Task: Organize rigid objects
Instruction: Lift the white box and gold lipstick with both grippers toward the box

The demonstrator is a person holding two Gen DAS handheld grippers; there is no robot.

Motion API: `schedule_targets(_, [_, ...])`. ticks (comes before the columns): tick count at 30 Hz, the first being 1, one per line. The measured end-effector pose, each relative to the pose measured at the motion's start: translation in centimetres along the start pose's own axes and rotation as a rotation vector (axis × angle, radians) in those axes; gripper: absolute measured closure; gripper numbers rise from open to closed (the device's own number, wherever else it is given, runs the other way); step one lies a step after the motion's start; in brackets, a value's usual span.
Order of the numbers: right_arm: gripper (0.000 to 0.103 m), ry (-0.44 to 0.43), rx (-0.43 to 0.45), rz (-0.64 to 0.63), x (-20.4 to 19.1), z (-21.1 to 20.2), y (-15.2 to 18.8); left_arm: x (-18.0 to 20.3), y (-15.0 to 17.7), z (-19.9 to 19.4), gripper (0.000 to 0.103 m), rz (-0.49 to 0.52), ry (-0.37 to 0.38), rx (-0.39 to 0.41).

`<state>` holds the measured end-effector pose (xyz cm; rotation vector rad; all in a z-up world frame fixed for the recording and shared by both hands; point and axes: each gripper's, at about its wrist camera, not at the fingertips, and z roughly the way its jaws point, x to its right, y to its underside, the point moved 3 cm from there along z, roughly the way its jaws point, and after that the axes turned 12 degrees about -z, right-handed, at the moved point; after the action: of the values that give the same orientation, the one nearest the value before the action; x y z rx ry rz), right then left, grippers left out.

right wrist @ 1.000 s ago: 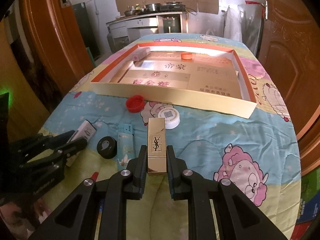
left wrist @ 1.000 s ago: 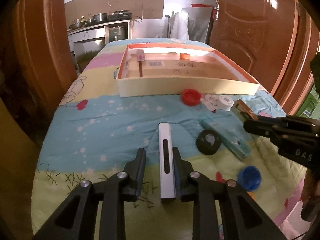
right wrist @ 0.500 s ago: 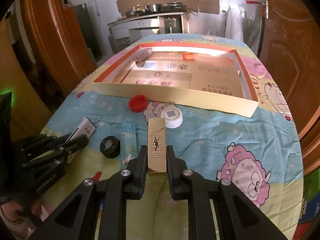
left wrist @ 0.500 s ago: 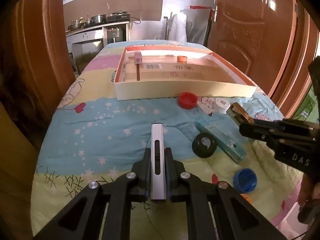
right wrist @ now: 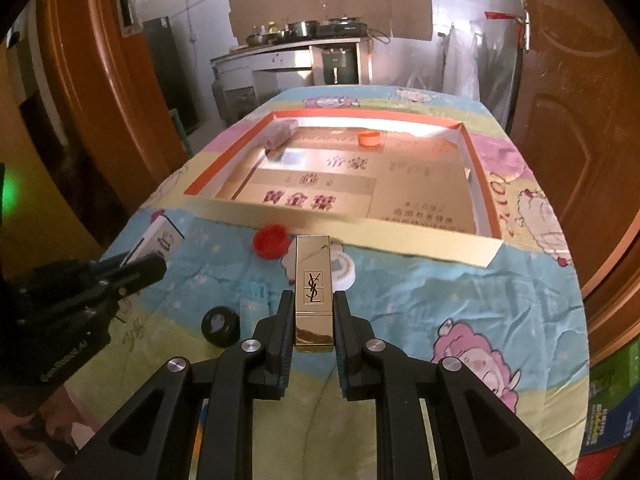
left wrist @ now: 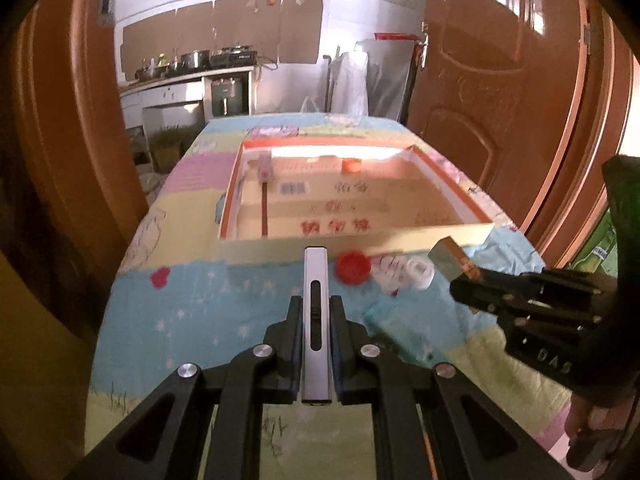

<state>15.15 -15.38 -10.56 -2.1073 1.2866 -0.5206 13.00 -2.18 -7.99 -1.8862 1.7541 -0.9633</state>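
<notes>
The left gripper (left wrist: 316, 344) clamps a silver bar (left wrist: 316, 312) above the blanket; the right gripper (right wrist: 314, 328) clasps a gold lipstick (right wrist: 313, 280); next, carrying both into the box (right wrist: 420, 240).

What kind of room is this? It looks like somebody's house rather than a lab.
Most likely a home kitchen area. A counter with metal cooking pots stands at the back wall, brown wooden doors flank the room, and the work surface is covered by a cartoon-print quilt.
</notes>
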Motion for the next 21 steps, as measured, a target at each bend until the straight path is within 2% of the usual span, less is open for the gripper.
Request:
schedule_targets(7, [0.085,0.031,0.011,0.005,1.3,0.0,-1.7,1.2,-3.0,0.9,0.091,-0.008,0.022,0.019])
schedule_targets(21, [0.085,0.072,0.035,0.017,4.4,0.9,-5.7,2.5,-7.9,4.1,0.091,-0.027,-0.012,0.036])
